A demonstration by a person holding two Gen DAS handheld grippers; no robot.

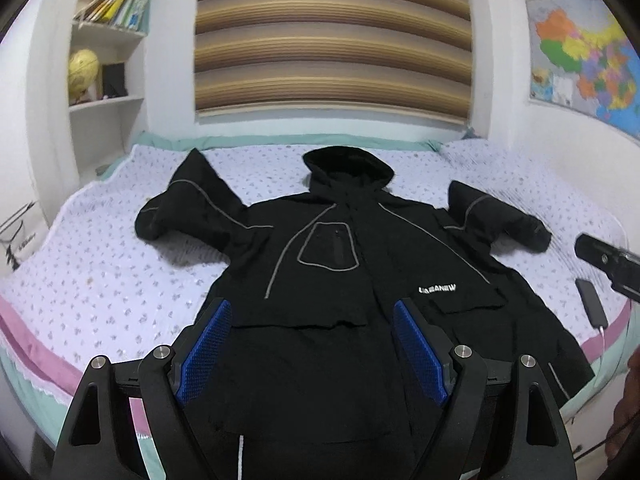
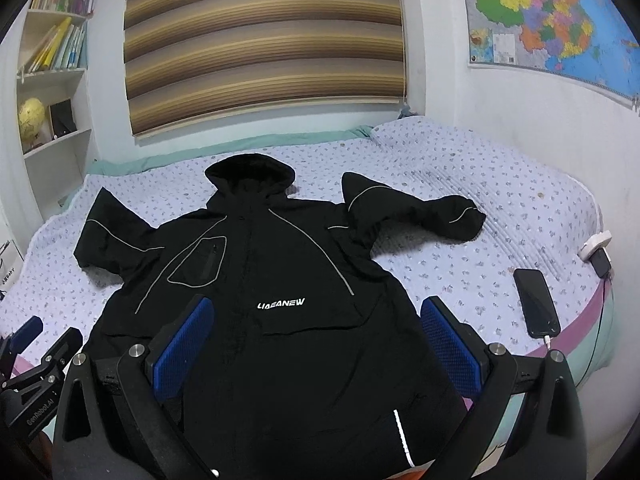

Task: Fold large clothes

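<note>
2 grippers, left gripper (image 1: 312,316) and right gripper (image 2: 316,316), hover spread wide above the black jacket (image 2: 280,280).

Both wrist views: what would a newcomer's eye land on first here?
The black hooded jacket spread front-up across the lilac bedspread, sleeves out to both sides. Next, the colourful wall map on the wall to the right, and a phone charging near the bed's right edge.

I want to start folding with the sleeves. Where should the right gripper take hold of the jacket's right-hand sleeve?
Grip the sleeve cuff, coming from the outer right side. The black jacket lies flat, front up, and that bent sleeve ends free on the bedspread, so it can swing across the chest.
</note>
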